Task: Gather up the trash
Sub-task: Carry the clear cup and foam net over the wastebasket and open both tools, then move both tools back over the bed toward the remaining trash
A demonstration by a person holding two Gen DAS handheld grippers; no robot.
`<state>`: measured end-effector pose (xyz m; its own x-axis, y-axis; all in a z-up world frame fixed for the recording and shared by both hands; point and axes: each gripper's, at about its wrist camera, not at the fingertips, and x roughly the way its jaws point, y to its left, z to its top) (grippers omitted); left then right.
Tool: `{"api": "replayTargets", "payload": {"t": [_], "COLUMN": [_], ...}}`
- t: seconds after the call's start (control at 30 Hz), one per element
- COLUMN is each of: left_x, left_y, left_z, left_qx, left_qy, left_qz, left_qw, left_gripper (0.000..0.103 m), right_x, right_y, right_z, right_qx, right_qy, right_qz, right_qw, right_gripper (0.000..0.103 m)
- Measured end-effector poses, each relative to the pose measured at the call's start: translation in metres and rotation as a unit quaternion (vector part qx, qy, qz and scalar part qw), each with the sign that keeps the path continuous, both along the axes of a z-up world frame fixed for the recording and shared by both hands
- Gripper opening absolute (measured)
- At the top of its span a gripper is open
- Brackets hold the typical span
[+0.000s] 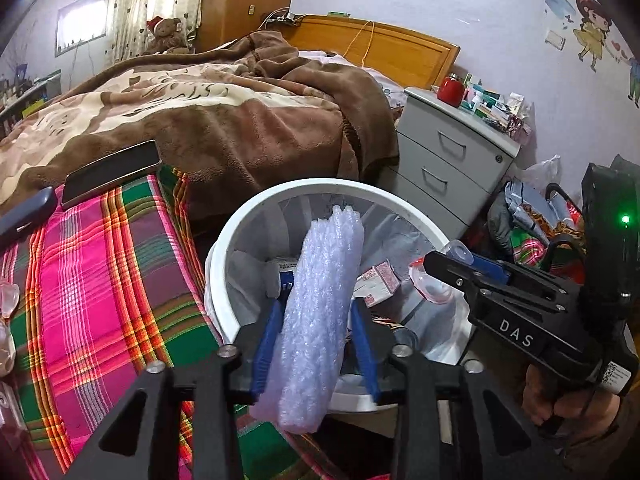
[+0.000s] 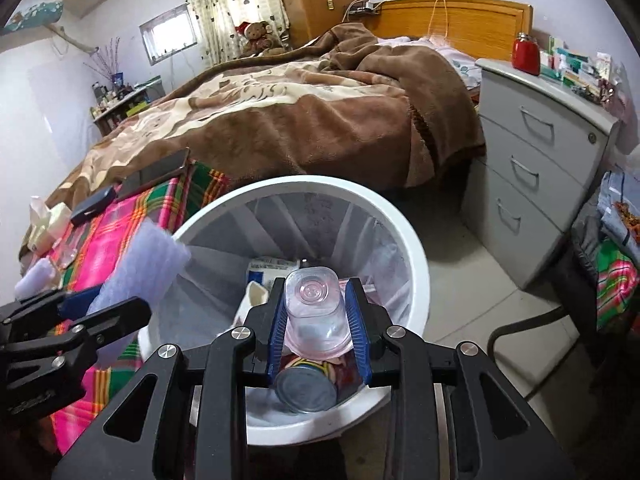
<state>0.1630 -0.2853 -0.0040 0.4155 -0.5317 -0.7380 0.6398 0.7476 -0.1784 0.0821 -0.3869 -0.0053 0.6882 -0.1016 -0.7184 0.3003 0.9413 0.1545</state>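
Black linkage bars fill the bottom of both wrist views. Just beyond them, the left gripper has a roll of bubble wrap standing between its blue pads. The left pad lies against the roll, while a narrow gap shows along the right pad, so the jaws look loosened around the roll rather than pressing it. The roll's upper end leans out over the mouth of the white trash bin.

The right gripper is clenched on a clear plastic cup, both blue pads pressed against its sides, its base turned toward the camera. The cup hangs over the bin's open mouth, above a tin can lying inside. In the left wrist view a hand grips the right tool's handle at the lower right.

Inside the bin a clear liner holds small cartons and a flat packet. The bin stands just beside a pink and green plaid cloth spread over the bed's near corner, where a phone lies. Beyond are a brown blanket, a grey drawer cabinet and a wooden headboard.
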Motion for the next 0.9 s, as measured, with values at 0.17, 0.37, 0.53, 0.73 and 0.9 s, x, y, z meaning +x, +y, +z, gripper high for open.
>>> {"api": "replayTargets", "payload": {"t": [0.17,0.37,0.53,0.73,0.9], "left_x": [0.002,0.0,-0.002,-0.009,-0.014], "left_y": [0.005,0.016,0.028,0.044,0.058], "left_z": [0.0,0.006,0.01,0.018,0.023], "left_qx": [-0.006,-0.016,-0.018,-0.023,-0.023], "left_qy": [0.003,0.002,-0.004,-0.016,-0.023], "left_qz": [0.011,0.016,0.025,0.035,0.047], "left_qw": [0.9999,0.9997,0.9995,0.999,0.9984], "left_gripper": [0.055,0.056,0.057,0.057,0.057], "right_x": [-0.002,-0.004,-0.006,-0.009,-0.009], "right_y": [-0.003,0.001,0.005,0.014,0.026], "right_z": [0.001,0.003,0.006,0.011,0.016], "right_qx": [0.014,0.018,0.019,0.023,0.022], "right_qy": [-0.004,-0.008,-0.012,-0.019,-0.028], "right_qz": [-0.005,-0.003,-0.008,0.0,0.011], "right_qw": [1.0,1.0,1.0,1.0,0.999], "right_gripper": [0.051,0.052,0.052,0.052,0.052]}}
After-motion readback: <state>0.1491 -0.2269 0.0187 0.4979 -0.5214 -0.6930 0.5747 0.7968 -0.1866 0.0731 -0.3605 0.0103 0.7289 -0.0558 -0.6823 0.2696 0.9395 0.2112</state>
